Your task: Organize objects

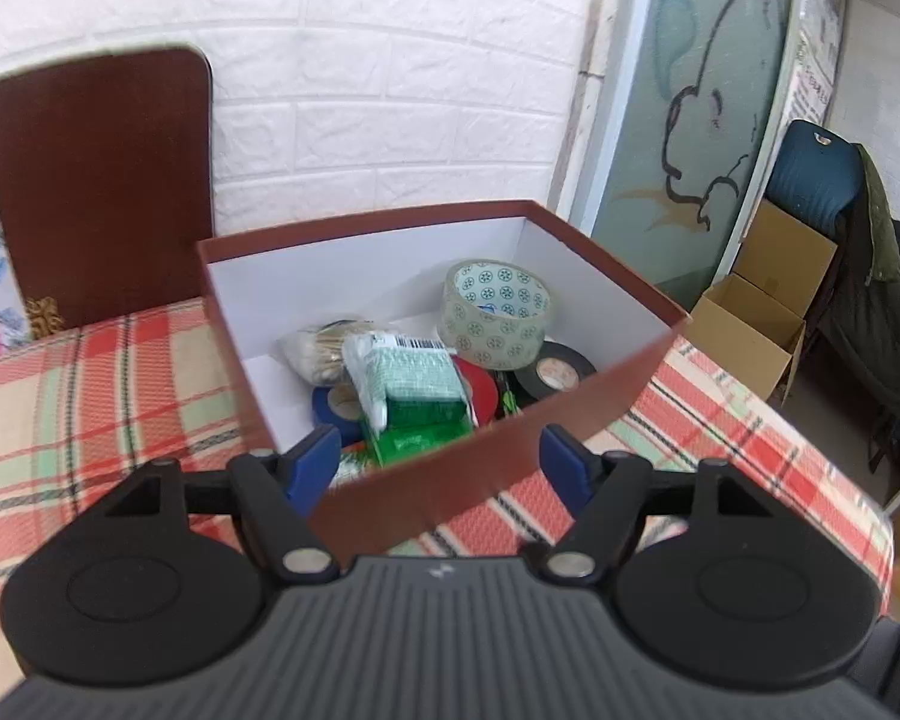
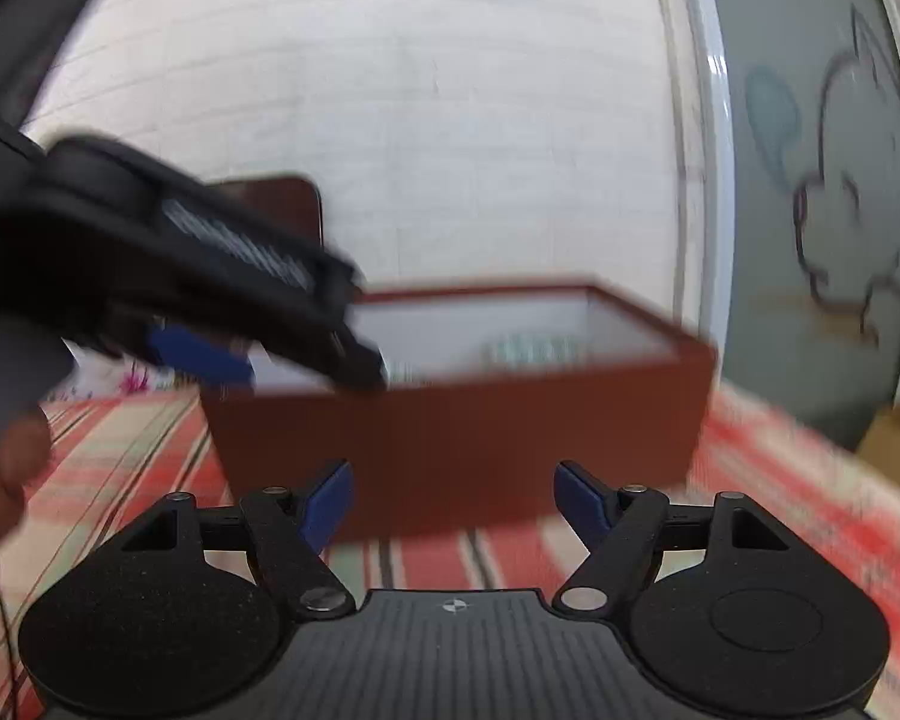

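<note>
Brown cardboard makes the box (image 1: 462, 480), white inside, which stands on the plaid cloth (image 1: 90, 396) of the table. All places below are given from this box.

Inside it, toward the far right corner, a clear tape roll (image 1: 495, 315) with a flower pattern leans on a black tape roll (image 1: 555, 371). In the middle lies a green packet (image 1: 411, 381) over a red roll (image 1: 480, 387). A blue roll (image 1: 336, 408) is at the near left, and behind it is a bag of sticks (image 1: 318, 348).

The left gripper (image 1: 441, 459) is at the near wall of the box, with its jaws apart on either side of the near corner; its blue pads (image 1: 312, 462) do not press on the wall, and it holds nothing. The right gripper (image 2: 453, 501) is in front of the box, a little apart from its wall, released and empty too. This view is blurred.

Behind the box to the left, a dark brown board (image 1: 96, 180) leans at the white brick wall (image 1: 390, 90).
</note>
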`<state>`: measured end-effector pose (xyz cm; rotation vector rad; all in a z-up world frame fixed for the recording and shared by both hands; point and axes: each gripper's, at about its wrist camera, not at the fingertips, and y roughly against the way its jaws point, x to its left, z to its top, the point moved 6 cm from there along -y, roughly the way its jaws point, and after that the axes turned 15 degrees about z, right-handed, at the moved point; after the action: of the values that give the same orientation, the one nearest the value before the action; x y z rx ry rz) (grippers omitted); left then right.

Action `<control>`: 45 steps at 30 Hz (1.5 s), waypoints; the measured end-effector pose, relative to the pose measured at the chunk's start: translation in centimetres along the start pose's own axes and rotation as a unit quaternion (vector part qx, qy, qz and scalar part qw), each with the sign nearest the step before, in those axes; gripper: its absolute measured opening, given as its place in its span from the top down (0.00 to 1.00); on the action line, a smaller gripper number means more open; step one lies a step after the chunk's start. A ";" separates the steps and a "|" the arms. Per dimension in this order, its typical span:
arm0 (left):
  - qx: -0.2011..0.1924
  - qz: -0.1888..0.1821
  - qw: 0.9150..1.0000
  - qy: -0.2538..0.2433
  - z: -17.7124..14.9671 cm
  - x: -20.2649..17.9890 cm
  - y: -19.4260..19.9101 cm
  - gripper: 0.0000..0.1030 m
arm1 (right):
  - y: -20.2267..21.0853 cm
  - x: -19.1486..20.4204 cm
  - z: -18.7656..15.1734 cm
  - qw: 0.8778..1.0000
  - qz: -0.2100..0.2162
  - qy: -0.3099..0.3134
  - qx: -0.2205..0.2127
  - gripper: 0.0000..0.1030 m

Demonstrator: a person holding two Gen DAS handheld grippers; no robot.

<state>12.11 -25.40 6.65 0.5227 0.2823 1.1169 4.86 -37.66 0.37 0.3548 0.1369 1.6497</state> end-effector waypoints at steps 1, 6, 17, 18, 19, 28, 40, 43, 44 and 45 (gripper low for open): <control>-0.017 0.014 1.000 -0.011 -0.6 -0.1 1.0 0.23 | 0.4 -0.3 -1.1 1.000 -0.003 -0.014 0.018 0.28; 0.029 0.029 0.999 -0.031 -5.5 -0.4 1.9 0.23 | 3.3 -2.2 -3.4 0.995 -0.017 -0.088 0.049 0.27; 0.126 0.119 0.985 -0.013 -12.7 3.6 0.6 0.14 | 4.5 -2.9 -5.8 0.991 -0.051 -0.105 0.063 0.21; 0.127 0.119 0.985 -0.010 -12.7 3.8 0.6 0.14 | 4.5 -2.7 -5.9 0.992 -0.050 -0.101 0.064 0.20; 0.127 0.120 0.985 -0.010 -12.8 3.9 0.7 0.14 | 4.4 -2.6 -5.9 0.992 -0.050 -0.098 0.064 0.20; 0.106 0.121 0.987 -0.010 -13.5 4.5 1.0 0.06 | 4.3 -2.4 -5.9 0.992 -0.057 -0.086 0.068 0.19; 0.058 0.112 0.992 0.001 -14.3 5.1 0.9 0.00 | 3.8 -1.3 -6.2 0.991 -0.077 -0.052 0.092 0.16; 0.057 0.112 0.992 0.001 -14.3 5.1 0.9 0.00 | 4.0 -1.3 -6.2 0.992 -0.076 -0.056 0.089 0.16; 0.057 0.112 0.992 0.001 -14.3 5.1 0.9 0.00 | 4.1 -1.2 -6.3 0.992 -0.077 -0.056 0.089 0.16; 0.057 0.112 0.992 0.002 -14.3 5.1 1.0 0.00 | 4.1 -1.2 -6.3 0.991 -0.077 -0.055 0.089 0.16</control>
<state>6.79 -16.82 -4.75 0.6664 0.2974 1.3237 -0.85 -38.56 -4.52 0.5571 0.2248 1.4648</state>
